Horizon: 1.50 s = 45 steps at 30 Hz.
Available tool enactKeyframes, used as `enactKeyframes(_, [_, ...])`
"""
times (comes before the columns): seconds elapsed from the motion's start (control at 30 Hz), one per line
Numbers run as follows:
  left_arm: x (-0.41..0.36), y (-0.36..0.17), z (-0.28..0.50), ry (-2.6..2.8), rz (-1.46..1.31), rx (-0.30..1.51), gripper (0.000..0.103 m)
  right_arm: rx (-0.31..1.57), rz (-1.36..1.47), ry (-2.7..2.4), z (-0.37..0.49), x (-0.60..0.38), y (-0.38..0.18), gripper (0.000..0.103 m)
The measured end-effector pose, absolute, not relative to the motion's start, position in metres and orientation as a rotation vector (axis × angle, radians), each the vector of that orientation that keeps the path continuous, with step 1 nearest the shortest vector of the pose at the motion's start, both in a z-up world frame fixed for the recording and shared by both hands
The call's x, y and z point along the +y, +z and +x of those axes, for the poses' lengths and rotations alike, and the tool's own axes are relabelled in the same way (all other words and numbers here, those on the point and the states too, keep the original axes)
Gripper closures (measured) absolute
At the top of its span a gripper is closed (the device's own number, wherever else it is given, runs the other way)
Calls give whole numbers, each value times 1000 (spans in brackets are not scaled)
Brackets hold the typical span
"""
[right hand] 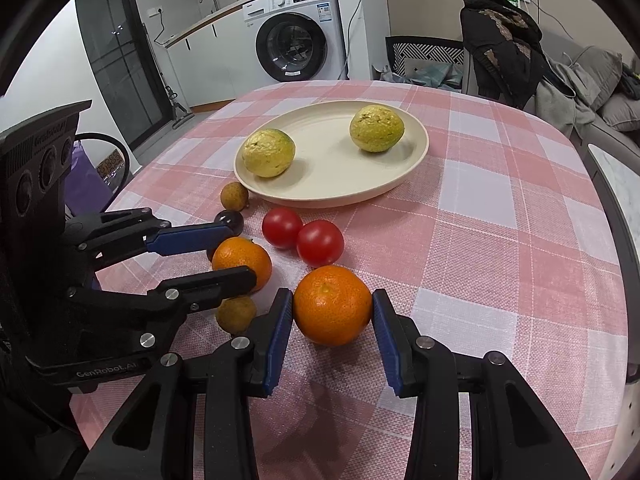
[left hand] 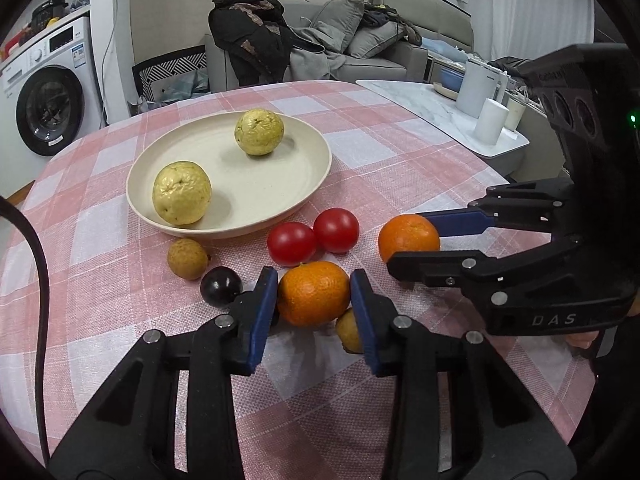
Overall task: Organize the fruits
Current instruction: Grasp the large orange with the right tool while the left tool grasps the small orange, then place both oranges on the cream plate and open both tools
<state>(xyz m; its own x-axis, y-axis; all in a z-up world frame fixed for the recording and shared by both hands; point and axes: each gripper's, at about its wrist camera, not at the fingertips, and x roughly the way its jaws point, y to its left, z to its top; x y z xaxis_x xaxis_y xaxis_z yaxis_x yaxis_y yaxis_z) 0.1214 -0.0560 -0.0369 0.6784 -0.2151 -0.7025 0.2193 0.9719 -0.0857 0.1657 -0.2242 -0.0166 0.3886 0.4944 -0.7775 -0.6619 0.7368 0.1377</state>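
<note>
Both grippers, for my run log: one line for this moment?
left gripper: shut on near orange | right gripper: shut on far orange | plate: two guavas

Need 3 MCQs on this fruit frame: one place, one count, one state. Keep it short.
1. Where are the yellow-green fruits?
A. on the cloth
B. on the plate
C. in a gripper

2. How many red tomatoes?
A. one
B. two
C. four

3. What is the right gripper doing?
A. empty, wide open
B. pressing a tomato
C. fingers against an orange

Answers:
1 B, both sit inside the rim.
2 B, a touching pair lies beside the plate.
3 C, both blue pads meet the orange's sides.
</note>
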Motion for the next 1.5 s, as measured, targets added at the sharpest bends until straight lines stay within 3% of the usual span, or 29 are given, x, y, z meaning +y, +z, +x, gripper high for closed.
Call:
enactKeyframes(0.5, [-46, -20, 105, -255, -33, 709, 69, 890, -190, 734, 167, -229, -12, 62])
enactKeyframes(0.93, [-12, 6, 102, -169, -74, 634, 69, 741, -67, 720, 164, -241, 16, 62])
enactKeyframes(1.5, [1, 25, 139, -123, -72, 595, 69, 725, -56, 700, 186, -218, 24, 62])
